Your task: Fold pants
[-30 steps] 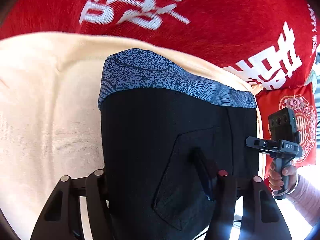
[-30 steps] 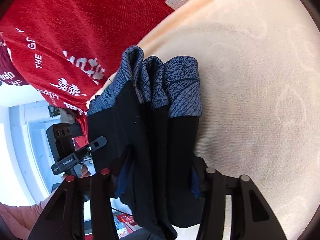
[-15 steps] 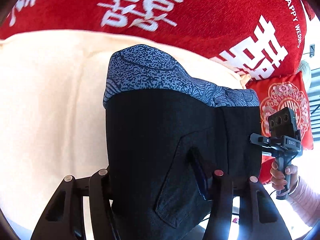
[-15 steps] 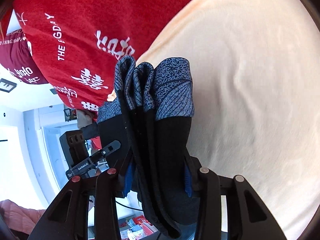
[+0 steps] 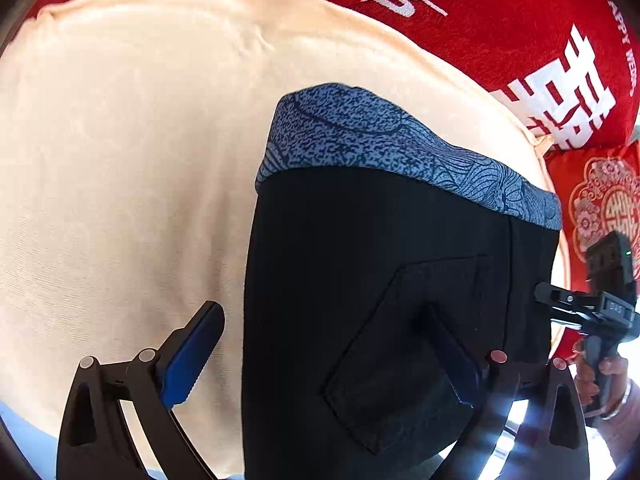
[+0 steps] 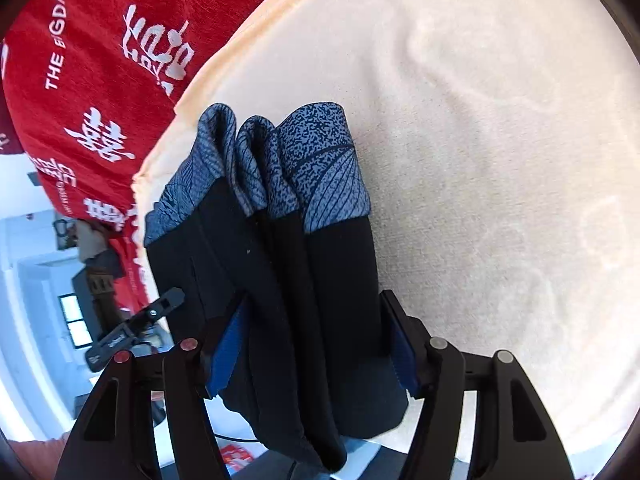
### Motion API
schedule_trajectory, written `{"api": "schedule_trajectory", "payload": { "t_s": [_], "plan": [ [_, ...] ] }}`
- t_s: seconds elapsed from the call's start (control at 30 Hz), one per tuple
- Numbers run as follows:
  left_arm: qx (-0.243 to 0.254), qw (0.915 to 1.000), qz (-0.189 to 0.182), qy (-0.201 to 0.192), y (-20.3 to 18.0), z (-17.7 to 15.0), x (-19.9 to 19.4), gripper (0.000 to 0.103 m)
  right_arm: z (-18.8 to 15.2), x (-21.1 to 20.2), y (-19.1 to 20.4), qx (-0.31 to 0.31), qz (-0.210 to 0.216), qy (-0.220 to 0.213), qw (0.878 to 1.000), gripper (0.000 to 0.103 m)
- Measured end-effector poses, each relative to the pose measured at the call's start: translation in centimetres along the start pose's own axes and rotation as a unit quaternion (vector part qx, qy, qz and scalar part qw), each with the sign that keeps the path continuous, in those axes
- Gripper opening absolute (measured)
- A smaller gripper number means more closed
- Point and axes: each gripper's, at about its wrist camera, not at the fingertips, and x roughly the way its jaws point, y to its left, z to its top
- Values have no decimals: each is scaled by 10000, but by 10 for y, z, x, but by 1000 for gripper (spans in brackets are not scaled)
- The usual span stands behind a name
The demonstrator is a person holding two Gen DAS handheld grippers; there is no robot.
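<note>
The folded black pants [image 5: 360,264] with a blue patterned waistband [image 5: 360,132] lie on a cream blanket [image 5: 120,160]. My left gripper [image 5: 320,316] straddles them with its jaws opening wide. Its left pad [image 5: 192,352] stands clear of the cloth, and its right finger [image 5: 452,356] rests by the back pocket. In the right wrist view the pants [image 6: 280,280] show as a stack of folds. My right gripper [image 6: 316,300] is opening too, with the stack between its pads [image 6: 228,344] and loose of them. Each gripper also shows at the other view's edge: the right gripper [image 5: 592,308], the left gripper [image 6: 136,328].
A red cloth with white characters [image 5: 400,20] lies beyond the cream blanket, with a red patterned cushion [image 5: 600,200] at the right. A person's hand [image 5: 600,368] holds the right gripper's handle. The blanket's edge [image 6: 160,160] runs close to the pants.
Both grippers, earlier shut on the pants, have spread their jaws; the left one's left pad has come off the cloth. Both moved over the cream blanket, and the red cloth has receded.
</note>
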Motion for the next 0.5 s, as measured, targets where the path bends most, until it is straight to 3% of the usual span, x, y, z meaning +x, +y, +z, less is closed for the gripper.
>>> {"api": "schedule_trajectory", "payload": {
  "t_s": [0.13, 0.23, 0.5],
  "plan": [
    [327, 9962, 790, -176, -9, -4, -21, 100, -16, -16, 13, -69, -882, -191, 9959, 79],
    [638, 9882, 1373, -230, -14, -18, -38, 100, -35, -29, 14, -84, -1186, -245, 9926, 80],
    [968, 9799, 1719, -293, -47, -58, -73, 100, -82, -42, 43, -148, -1781, -391, 9831, 86]
  ]
}}
